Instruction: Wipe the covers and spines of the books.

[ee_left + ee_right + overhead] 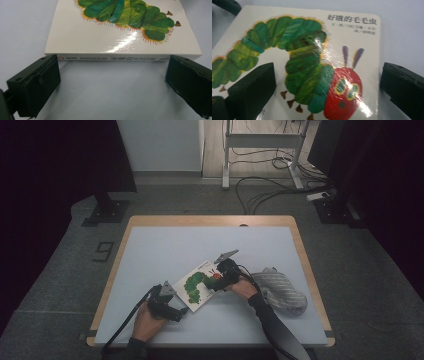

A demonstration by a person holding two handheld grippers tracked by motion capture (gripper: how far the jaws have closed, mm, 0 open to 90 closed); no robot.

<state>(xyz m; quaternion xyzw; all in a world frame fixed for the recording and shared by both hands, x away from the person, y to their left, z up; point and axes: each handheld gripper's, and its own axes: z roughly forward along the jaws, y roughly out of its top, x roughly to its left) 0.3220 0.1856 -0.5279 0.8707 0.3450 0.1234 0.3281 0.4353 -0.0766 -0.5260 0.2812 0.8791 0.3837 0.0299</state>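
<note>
Left gripper [181, 312]: it is held in the person's left hand [148, 321] near the front edge of the table. Its two black jaws are spread wide and hold nothing. In the left gripper view they stand at the two ends of the book's spine, just in front of it, one at each corner. I cannot tell if they touch the spine.

Right gripper [214, 282]: it is held in the person's right hand [243, 287]. Its jaws are also wide apart and grasp nothing. In the right gripper view the left jaw is in front of the cover and the right jaw is beyond the cover's right edge, so the caterpillar's red head sits between them.

Book [201, 284]: it lies flat and closed in the middle of the table, between the two grippers, turned at an angle to the table edges. The cover is white and glossy, with a green caterpillar and dark printed characters near one corner. The spine [112, 58] faces the left gripper.

Cloth [280, 290]: a grey crumpled piece, lying just to the right of the right hand, near the right side of the table.

Table [165, 247]: a pale top with a wooden rim.
</note>
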